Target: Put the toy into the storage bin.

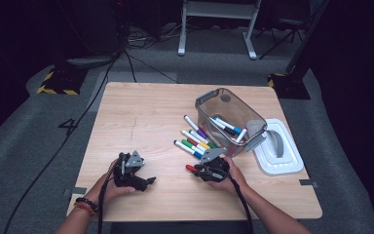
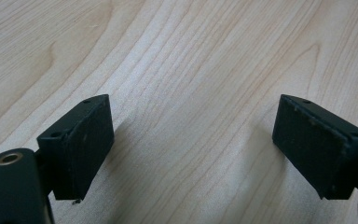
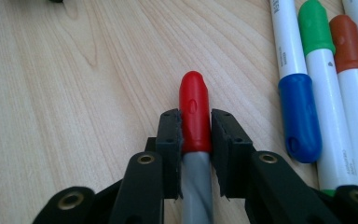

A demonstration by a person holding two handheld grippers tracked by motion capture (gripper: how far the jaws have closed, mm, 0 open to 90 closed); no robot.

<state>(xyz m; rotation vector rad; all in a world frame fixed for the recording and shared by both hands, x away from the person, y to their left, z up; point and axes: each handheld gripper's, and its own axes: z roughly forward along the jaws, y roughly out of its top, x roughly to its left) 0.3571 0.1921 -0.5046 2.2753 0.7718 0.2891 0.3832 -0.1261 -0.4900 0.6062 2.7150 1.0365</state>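
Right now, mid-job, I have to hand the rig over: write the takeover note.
Right gripper: shut on the red-capped marker, pads at the seam of cap and grey barrel, low over the table.
Left gripper: open, holding nothing, near the table's front left.
Clear bin: a few markers inside, leaning on its wall; white lid beside it.
Loose markers: a row beside the bin, including a blue-capped marker.
Done: some markers binned.
Left, probably: bin the red one, then the row, perhaps fit the lid.
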